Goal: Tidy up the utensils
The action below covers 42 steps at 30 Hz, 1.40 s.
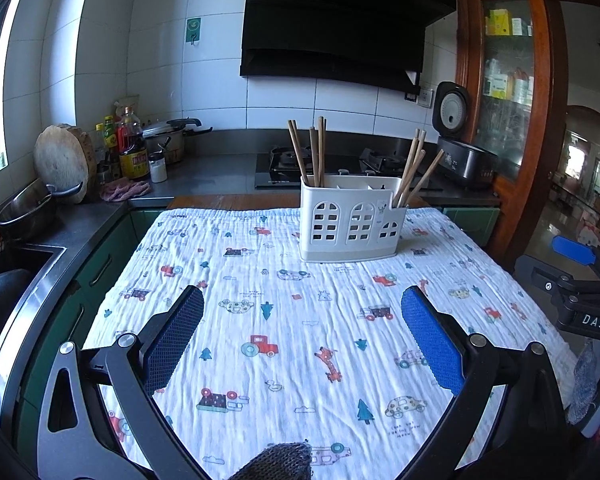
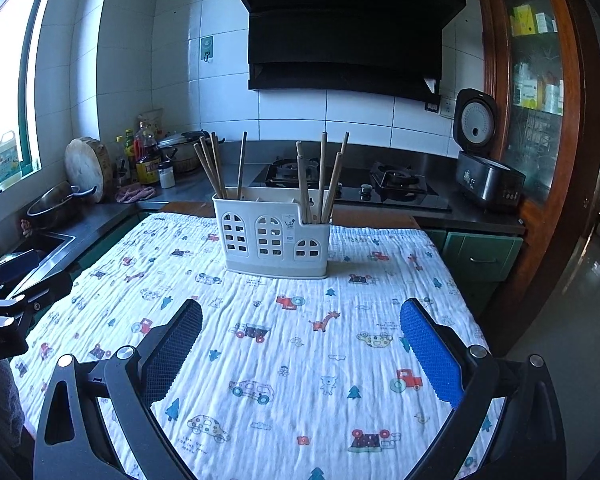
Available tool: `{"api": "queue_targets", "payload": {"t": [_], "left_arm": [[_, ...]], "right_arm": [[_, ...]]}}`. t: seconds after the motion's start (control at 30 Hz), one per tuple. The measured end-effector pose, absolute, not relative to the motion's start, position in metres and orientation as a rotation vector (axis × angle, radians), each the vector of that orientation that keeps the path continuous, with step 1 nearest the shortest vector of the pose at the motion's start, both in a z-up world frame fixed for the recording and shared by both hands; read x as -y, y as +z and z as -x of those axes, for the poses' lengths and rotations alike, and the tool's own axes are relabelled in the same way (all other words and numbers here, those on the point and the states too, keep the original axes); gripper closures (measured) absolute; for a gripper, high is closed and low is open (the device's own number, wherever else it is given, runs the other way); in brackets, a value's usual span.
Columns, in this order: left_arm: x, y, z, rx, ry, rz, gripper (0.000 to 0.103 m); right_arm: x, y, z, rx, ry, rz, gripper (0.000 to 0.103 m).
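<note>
Chopsticks [image 1: 315, 152], thin wooden rods, stand in a white plastic caddy [image 1: 350, 220] with arched cut-outs, at 12 o'clock on the crinkled printed cloth [image 1: 284, 320]. Left gripper [image 1: 302, 336] and right gripper [image 2: 300, 344] both gape wide, gripping nothing, blue ribbed pads apart. Cloth between them and the caddy lies bare. Stove [image 2: 348, 184] and rice cooker [image 2: 486, 176] sit behind at 1 o'clock.
</note>
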<state>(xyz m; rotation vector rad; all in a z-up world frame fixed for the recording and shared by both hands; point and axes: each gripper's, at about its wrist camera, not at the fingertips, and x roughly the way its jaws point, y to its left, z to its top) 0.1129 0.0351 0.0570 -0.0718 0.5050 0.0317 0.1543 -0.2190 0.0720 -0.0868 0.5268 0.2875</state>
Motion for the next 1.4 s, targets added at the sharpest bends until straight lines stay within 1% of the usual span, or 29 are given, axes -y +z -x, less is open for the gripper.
{"api": "queue_targets", "payload": {"t": [1.4], "left_arm": [[-0.0316, 0.0484, -0.1102, -0.528, 0.026, 0.086, 0.005]], "right_arm": [[0.2149, 0.0651, -0.1484, -0.534, 0.292, 0.094, 0.007]]}}
